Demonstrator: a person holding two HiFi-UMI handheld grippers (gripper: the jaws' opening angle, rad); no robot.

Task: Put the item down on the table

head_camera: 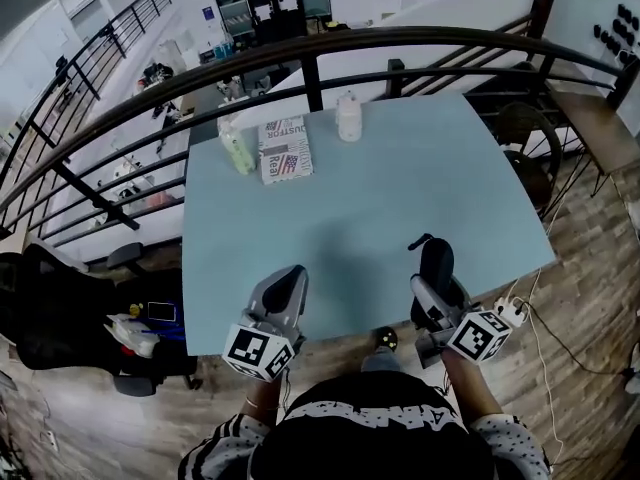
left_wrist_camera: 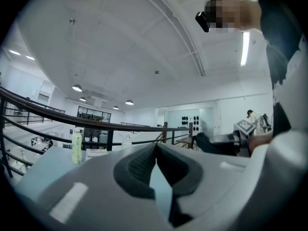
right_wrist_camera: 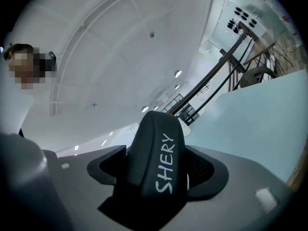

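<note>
Right gripper (head_camera: 434,290): clenched on black oblong case (head_camera: 436,254) lettered SHERY, at 5 o'clock on pale blue table (head_camera: 400,178). Left gripper (head_camera: 291,283): jaws together, nothing between them, 7 o'clock.

Table (head_camera: 400,198): plain pale blue-green; rail (head_camera: 400,43) black; floor (head_camera: 590,298) brown wood-grain. Left gripper (head_camera: 291,274) and right gripper (head_camera: 432,280): grey shells, black pads (left_wrist_camera: 139,170), cubes (head_camera: 262,353) patterned in black-and-white squares; case (right_wrist_camera: 159,162) black with white lettering "SHERY". Bottle (head_camera: 236,148) light green, jar (head_camera: 348,118) white, box (head_camera: 285,151) white with what looks like a red-and-blue flag print.
</note>
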